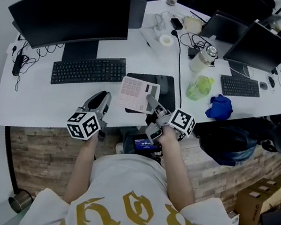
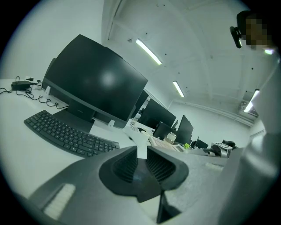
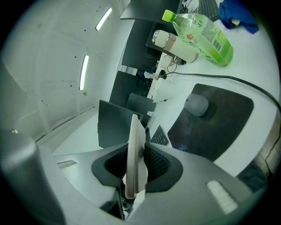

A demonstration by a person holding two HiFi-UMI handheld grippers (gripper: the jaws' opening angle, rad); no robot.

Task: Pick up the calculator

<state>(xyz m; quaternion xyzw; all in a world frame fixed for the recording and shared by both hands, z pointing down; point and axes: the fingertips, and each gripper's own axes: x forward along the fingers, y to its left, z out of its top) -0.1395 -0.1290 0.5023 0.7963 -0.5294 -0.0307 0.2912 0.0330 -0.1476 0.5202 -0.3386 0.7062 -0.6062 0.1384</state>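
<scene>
The pale pink calculator [image 1: 137, 94] is lifted above the desk's front edge, over the dark mouse pad [image 1: 166, 89]. My right gripper [image 1: 151, 105] is shut on its right side. In the right gripper view the calculator [image 3: 135, 149] shows edge-on, a thin white slab clamped between the ribbed pads [image 3: 154, 160]. My left gripper [image 1: 99, 101] hovers at the desk edge to the calculator's left, below the keyboard [image 1: 89, 70]. Its jaws stand a narrow gap apart with nothing between them in the left gripper view [image 2: 141, 163].
A large monitor [image 1: 72, 8] stands behind the keyboard. A grey mouse [image 3: 196, 104] rests on the mouse pad. A green bottle [image 1: 199, 87], a white flask [image 1: 202, 58], a blue cloth [image 1: 219, 107] and a second keyboard [image 1: 239, 87] lie to the right. Cables cross the desk [image 1: 34, 101].
</scene>
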